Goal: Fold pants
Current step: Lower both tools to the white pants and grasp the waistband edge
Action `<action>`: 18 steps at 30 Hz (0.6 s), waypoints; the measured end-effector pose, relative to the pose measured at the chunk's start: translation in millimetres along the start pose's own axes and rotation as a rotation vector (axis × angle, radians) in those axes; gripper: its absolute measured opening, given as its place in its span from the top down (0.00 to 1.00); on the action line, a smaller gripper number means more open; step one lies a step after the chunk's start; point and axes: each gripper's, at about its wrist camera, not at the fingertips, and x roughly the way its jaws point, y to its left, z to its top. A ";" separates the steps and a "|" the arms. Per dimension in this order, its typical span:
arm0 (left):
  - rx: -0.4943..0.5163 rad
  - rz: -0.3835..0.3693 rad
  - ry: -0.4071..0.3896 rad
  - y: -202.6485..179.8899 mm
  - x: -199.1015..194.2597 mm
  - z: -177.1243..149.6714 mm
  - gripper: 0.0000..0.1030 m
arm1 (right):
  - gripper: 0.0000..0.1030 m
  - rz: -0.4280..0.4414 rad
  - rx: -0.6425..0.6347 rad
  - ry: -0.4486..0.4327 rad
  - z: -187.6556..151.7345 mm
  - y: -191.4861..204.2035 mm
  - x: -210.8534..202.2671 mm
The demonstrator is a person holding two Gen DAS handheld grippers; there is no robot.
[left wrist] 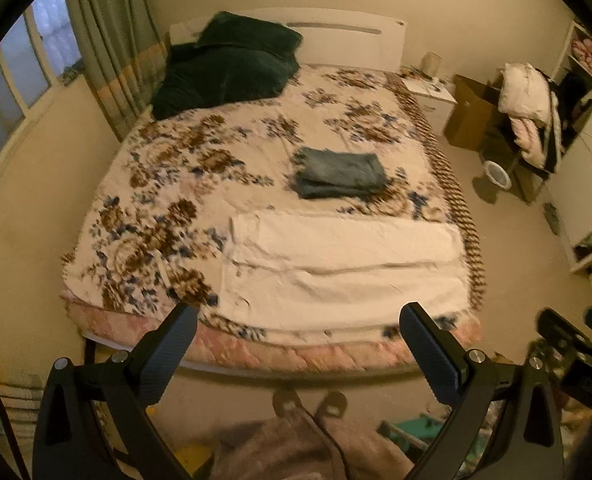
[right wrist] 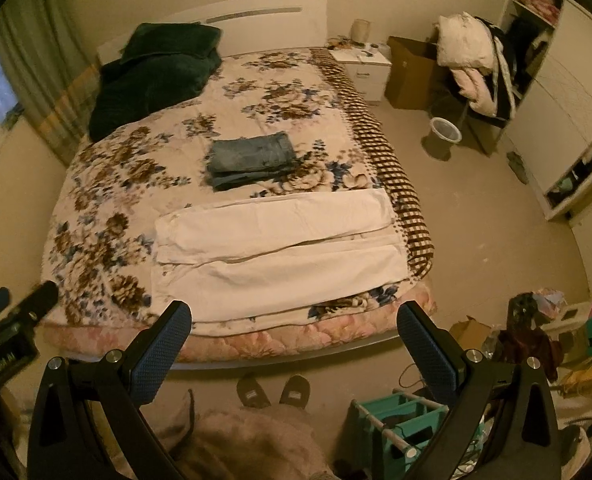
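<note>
Near the foot edge of the bed [right wrist: 236,350], on the flowered cover just in front of the folded jeans [right wrist: 252,160], the white pants [right wrist: 280,252] lie flat, their long axis running across the bed, waistband toward the window side and hems toward the checked border. Both the left gripper [left wrist: 297,330] and right gripper [right wrist: 294,326] hang released and empty above the floor, well short of the bed. A clean fold probably means pinching both layers at the hems and carrying them evenly toward the waistband.

white pants [right wrist: 280,248] flat on bed [right wrist: 136,160], possibly halved
</note>
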 end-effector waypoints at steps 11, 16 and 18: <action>0.039 0.099 0.095 7.0 173.5 35.3 0.00 | 0.00 -0.103 0.033 0.037 61.3 -12.3 173.0; 0.034 0.120 0.205 -9.9 273.0 50.8 0.00 | 0.00 -0.091 -0.007 0.064 108.9 -35.2 288.1; 0.022 0.146 0.234 -16.8 312.4 59.4 0.00 | 0.00 -0.088 -0.028 0.082 127.1 -42.8 330.1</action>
